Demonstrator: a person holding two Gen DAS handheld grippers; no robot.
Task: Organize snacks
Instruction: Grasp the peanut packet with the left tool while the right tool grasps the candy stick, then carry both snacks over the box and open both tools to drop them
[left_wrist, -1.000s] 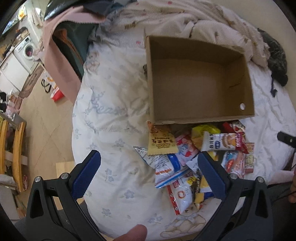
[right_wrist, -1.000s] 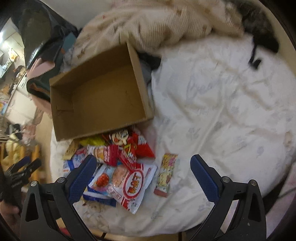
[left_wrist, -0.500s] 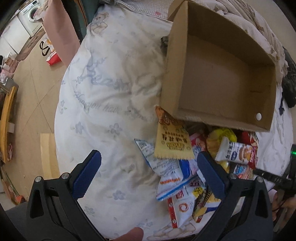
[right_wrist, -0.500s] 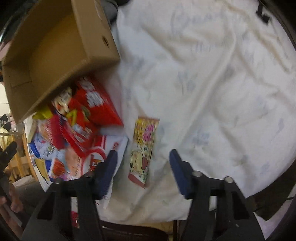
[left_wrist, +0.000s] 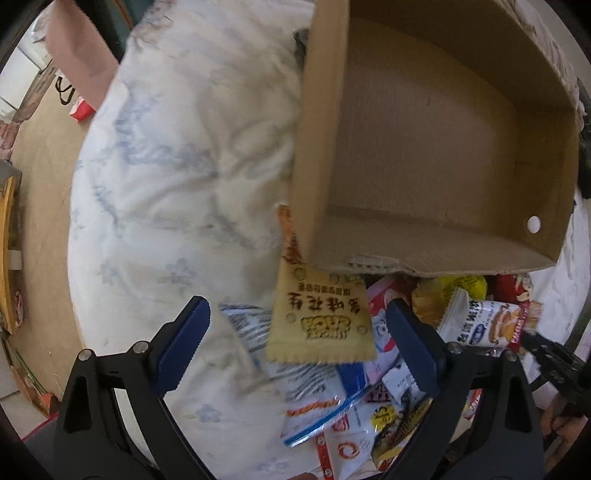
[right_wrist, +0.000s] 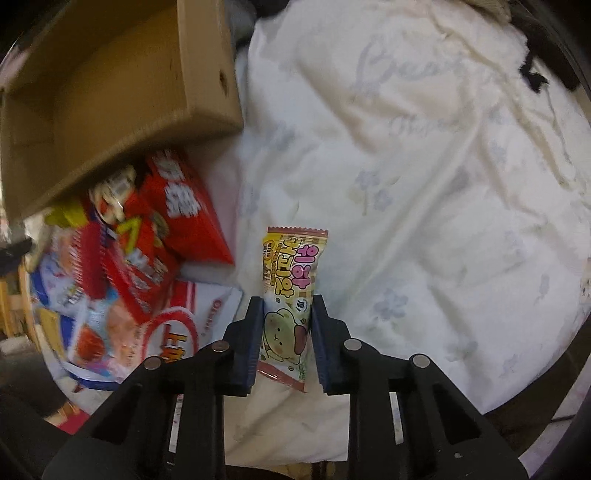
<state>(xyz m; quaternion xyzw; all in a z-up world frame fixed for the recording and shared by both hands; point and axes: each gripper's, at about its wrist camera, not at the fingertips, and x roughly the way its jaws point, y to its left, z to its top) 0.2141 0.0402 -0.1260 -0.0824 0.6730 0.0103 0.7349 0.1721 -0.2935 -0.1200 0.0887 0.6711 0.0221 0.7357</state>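
Presently, left view: left gripper (left_wrist: 297, 343) gapes wide, jaws just narrowing, straddling the tan packet (left_wrist: 320, 317) at lower centre below the cardboard box (left_wrist: 424, 140). Right view: right gripper (right_wrist: 286, 338), jaws just closing, pinches the pink-yellow wafer bar (right_wrist: 290, 295) at lower centre. Pickup step; lifting boxward presumably follows.

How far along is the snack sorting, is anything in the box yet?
Nothing looks done: the box is empty. In hand: the right gripper has just been closing and now pinches the pink-and-yellow snack bar on the bedspread. The left gripper is open over the tan packet, not gripping. Left: the whole pile beside the box.
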